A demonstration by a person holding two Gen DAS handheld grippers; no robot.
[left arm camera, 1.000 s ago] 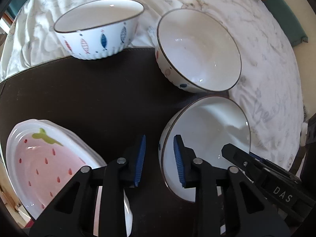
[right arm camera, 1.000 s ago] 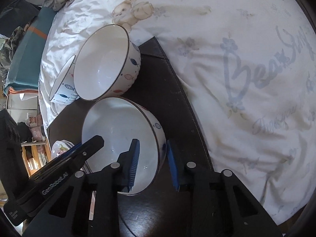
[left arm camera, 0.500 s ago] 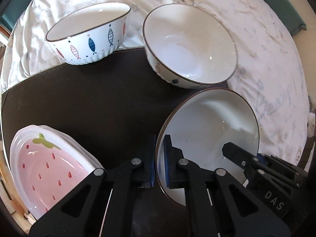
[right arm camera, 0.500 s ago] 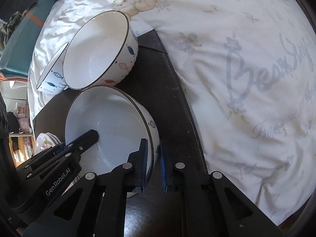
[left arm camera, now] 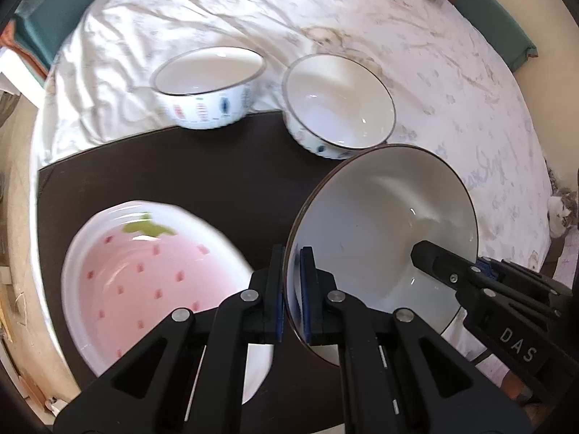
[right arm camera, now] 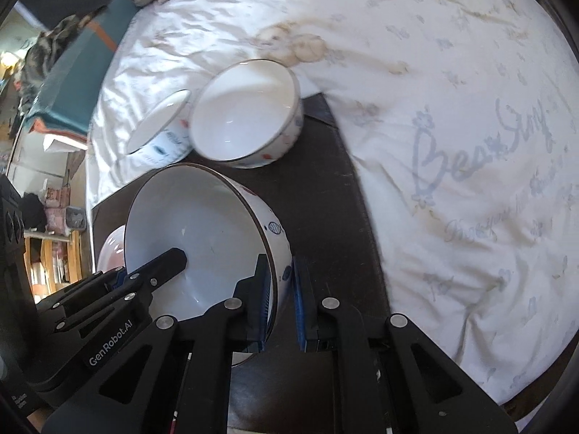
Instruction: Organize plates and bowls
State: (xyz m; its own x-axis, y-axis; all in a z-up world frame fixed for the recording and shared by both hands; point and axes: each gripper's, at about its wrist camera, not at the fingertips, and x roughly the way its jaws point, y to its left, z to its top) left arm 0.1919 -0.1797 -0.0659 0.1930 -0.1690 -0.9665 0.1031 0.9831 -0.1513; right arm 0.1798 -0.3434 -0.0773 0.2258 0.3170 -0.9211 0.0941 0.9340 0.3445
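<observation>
A large white bowl (left arm camera: 383, 224) (right arm camera: 202, 231) with a dark rim hangs above the dark mat, held from both sides. My left gripper (left arm camera: 290, 293) is shut on its near-left rim. My right gripper (right arm camera: 280, 296) is shut on the opposite rim, one pad inside and one on the dotted outer wall. Two smaller white bowls stand at the mat's far edge: a fish-patterned bowl (left arm camera: 208, 85) (right arm camera: 159, 126) and a dotted bowl (left arm camera: 338, 103) (right arm camera: 246, 112). A pink strawberry plate (left arm camera: 152, 282) lies on the mat at the near left, under my left gripper's arm.
The dark mat (left arm camera: 202, 166) (right arm camera: 325, 195) lies on a rumpled white printed bedsheet (left arm camera: 416, 36) (right arm camera: 452, 144). A teal cushion (right arm camera: 72, 79) and household clutter sit beyond the bed's left side. Each gripper's black body shows in the other's view.
Both grippers closed on the large bowl's rim and lifted it off the mat. The other bowls and the strawberry plate now look smaller and farther below.
</observation>
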